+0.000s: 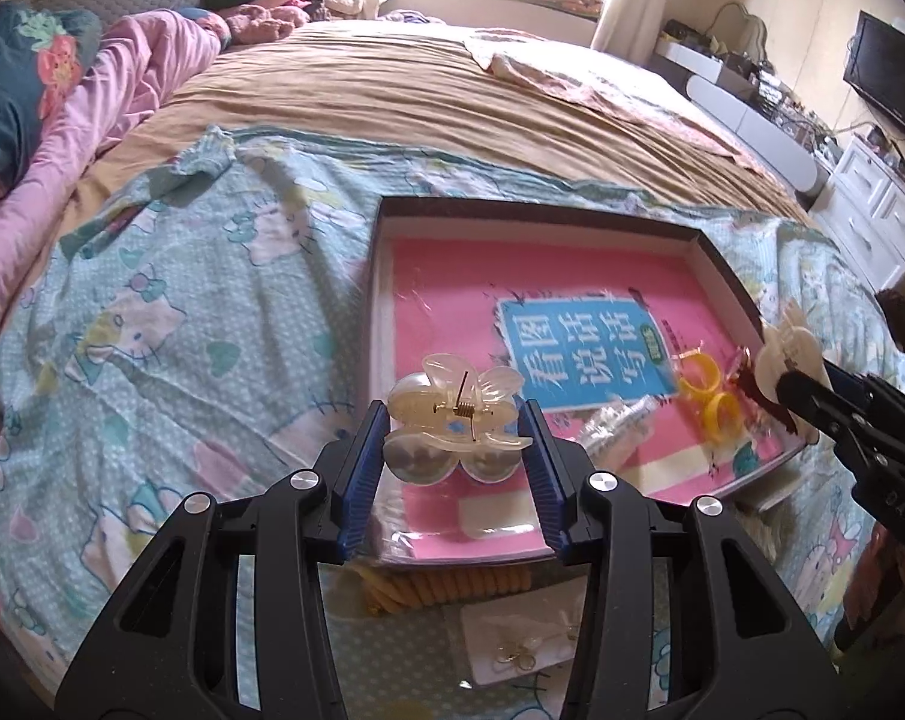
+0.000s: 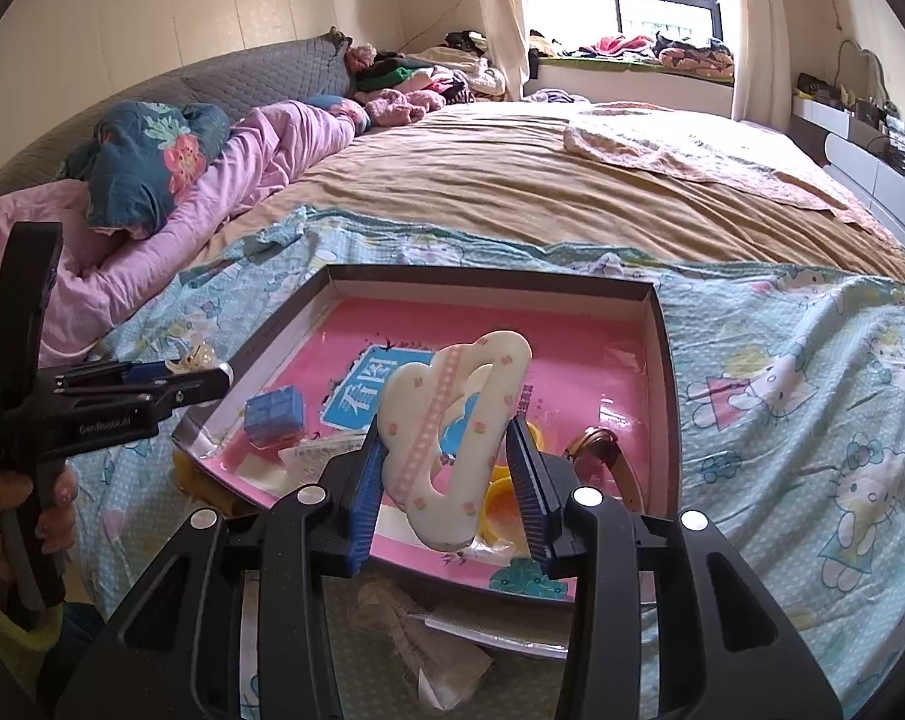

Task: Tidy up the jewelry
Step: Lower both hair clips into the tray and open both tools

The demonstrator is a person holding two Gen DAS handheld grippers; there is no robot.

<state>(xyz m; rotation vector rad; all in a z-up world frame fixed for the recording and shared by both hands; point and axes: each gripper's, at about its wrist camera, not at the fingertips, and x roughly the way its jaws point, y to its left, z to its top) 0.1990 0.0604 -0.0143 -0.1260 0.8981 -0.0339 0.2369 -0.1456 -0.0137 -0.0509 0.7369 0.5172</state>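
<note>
My left gripper (image 1: 459,426) is shut on a clear flower-shaped hair claw (image 1: 452,414), held above the near left corner of a dark-rimmed box (image 1: 386,252) with a pink book cover inside. My right gripper (image 2: 446,456) is shut on a white cloud-shaped hair clip (image 2: 452,432) with pink dots, over the box's (image 2: 662,360) near edge. In the left wrist view the right gripper (image 1: 782,387) with the white clip (image 1: 788,354) enters from the right. In the right wrist view the left gripper (image 2: 212,375) shows at left. Yellow rings (image 1: 710,390) and a small blue box (image 2: 274,414) lie inside.
The box rests on a light-blue cartoon-print blanket (image 1: 170,312) on a wide bed. A card of earrings (image 1: 524,642) and a yellow coiled hair tie (image 1: 446,588) lie in front of the box. Pink bedding (image 2: 260,162) is at the left. A white dresser (image 1: 872,210) stands at the right.
</note>
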